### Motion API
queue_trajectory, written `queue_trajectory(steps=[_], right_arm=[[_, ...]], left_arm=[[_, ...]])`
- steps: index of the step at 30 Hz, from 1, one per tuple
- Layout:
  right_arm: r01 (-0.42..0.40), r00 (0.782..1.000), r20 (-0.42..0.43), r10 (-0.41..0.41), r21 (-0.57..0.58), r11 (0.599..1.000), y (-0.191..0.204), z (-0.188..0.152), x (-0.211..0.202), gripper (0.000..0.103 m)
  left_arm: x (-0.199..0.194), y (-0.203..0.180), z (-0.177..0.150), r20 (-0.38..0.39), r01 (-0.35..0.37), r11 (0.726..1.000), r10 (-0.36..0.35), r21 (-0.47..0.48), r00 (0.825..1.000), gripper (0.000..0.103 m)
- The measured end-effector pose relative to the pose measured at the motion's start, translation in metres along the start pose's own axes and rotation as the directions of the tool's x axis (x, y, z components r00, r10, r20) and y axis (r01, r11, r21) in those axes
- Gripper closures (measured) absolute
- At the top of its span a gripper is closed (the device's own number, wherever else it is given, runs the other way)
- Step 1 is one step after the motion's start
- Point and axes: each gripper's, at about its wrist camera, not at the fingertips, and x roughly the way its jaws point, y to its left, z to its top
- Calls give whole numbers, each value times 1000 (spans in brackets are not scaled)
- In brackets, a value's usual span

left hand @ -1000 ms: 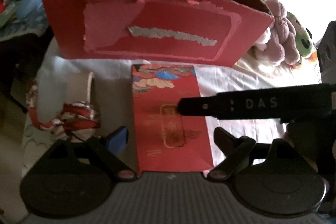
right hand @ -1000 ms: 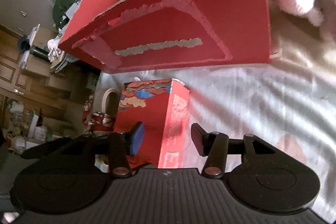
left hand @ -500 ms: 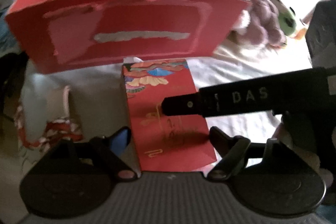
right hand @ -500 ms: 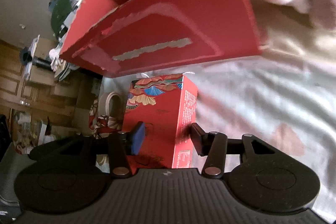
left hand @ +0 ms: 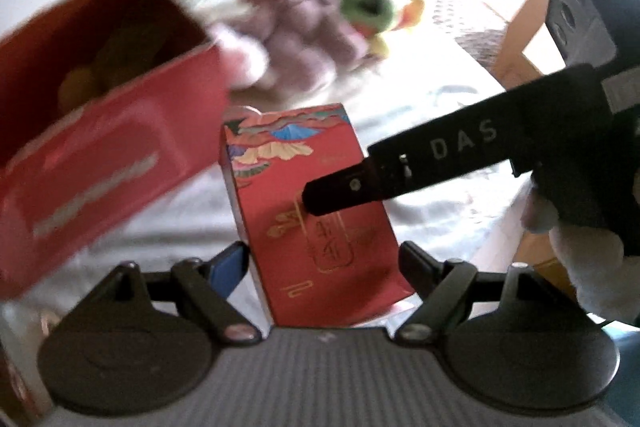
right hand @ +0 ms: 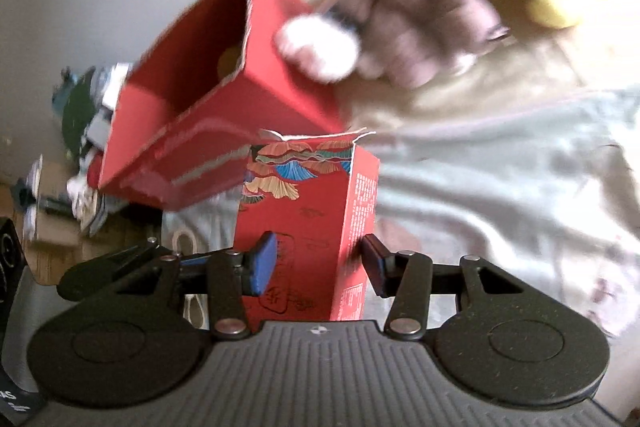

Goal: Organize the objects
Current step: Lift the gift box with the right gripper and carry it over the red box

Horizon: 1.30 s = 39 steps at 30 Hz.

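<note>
A small red box with a fan pattern (left hand: 316, 211) sits between the fingers of both grippers and is lifted off the white cloth. My left gripper (left hand: 324, 263) is shut on its lower end. My right gripper (right hand: 316, 263) is shut on it across its sides, and its finger (left hand: 440, 163) crosses the box in the left wrist view. The box also shows in the right wrist view (right hand: 312, 211). A large open red box (left hand: 100, 131) with round yellow things inside stands to the left; it also shows in the right wrist view (right hand: 224, 123).
A purple plush toy (left hand: 296, 23) and a green and yellow plush toy (left hand: 368, 3) lie on the white cloth (left hand: 420, 99) behind the boxes. Cables lie at the back. A wooden chair and a black device stand at the right edge. Clutter lies left of the table.
Both grippers have lifted the small red box off the cloth and swung right. The large red box has shifted to the left of the views, and the plush toys have come into the centre.
</note>
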Motion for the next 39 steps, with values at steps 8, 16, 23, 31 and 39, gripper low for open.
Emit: queue_trajectory(steps=[8, 16, 23, 31, 39], right_arm=[[36, 986, 163, -33, -18, 999, 18, 7, -45, 53], [-1, 963, 267, 42, -152, 988, 65, 50, -45, 53], [-55, 958, 256, 128, -274, 960, 114, 87, -18, 53], [-116, 979, 119, 166, -347, 931, 157, 113, 53, 53], [-108, 993, 5, 120, -399, 911, 182, 117, 121, 53]], left_arm=[[-29, -17, 37, 132, 26, 995, -39, 100, 991, 22], [-77, 12, 62, 266, -37, 997, 16, 72, 964, 22], [-109, 58, 67, 325, -135, 991, 131, -12, 937, 22], [-103, 129, 60, 257, -215, 965, 248, -147, 934, 22], [-71, 181, 46, 125, -268, 934, 302, -236, 945, 22]])
